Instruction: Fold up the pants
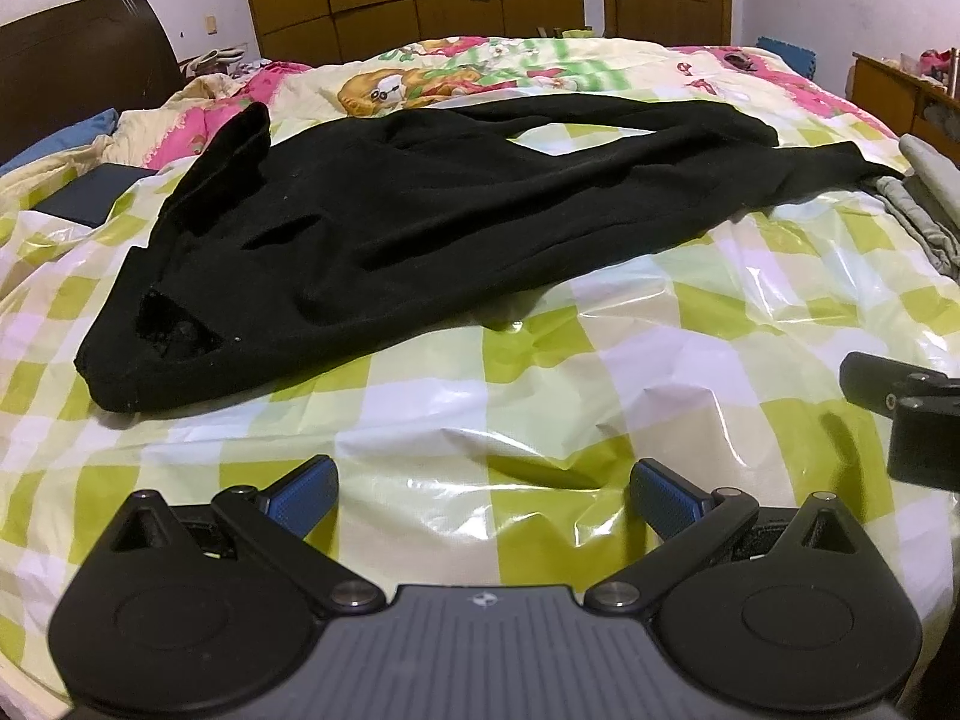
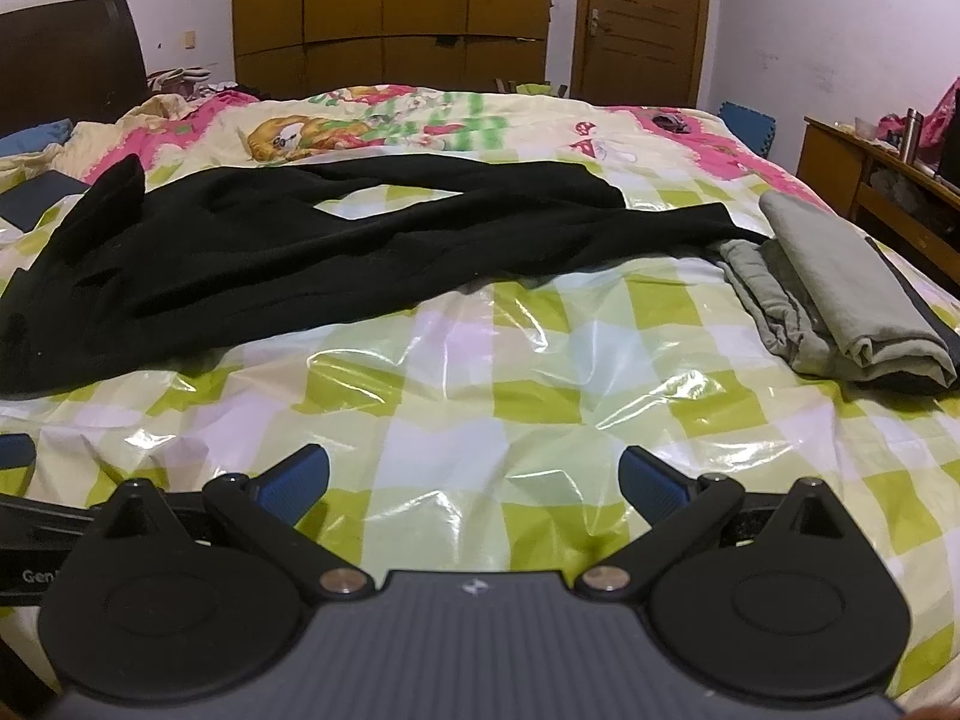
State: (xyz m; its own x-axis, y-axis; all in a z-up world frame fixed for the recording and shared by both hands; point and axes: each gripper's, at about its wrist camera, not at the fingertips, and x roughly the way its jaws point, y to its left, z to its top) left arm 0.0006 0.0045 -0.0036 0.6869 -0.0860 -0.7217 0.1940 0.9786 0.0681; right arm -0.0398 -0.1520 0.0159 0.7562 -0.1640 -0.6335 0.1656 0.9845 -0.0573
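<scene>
Black pants (image 1: 390, 222) lie spread and rumpled across the bed, waistband at the near left, both legs running to the far right; they also show in the right wrist view (image 2: 288, 246). My left gripper (image 1: 483, 483) hovers open over the checked plastic sheet (image 1: 540, 384), short of the pants, nothing between its blue pads (image 1: 306, 495). My right gripper (image 2: 474, 477) is open too, likewise over the sheet (image 2: 480, 360) and apart from the pants. Part of the right gripper's body (image 1: 906, 414) shows at the left view's right edge.
Folded grey-green clothes (image 2: 840, 294) rest at the right, touching the end of one pant leg. A dark flat box (image 1: 90, 195) lies at the far left. A cartoon quilt (image 1: 480, 69) covers the far bed. A headboard (image 1: 78, 54), wardrobe (image 2: 390, 12), door and a wooden shelf (image 2: 882, 180) surround it.
</scene>
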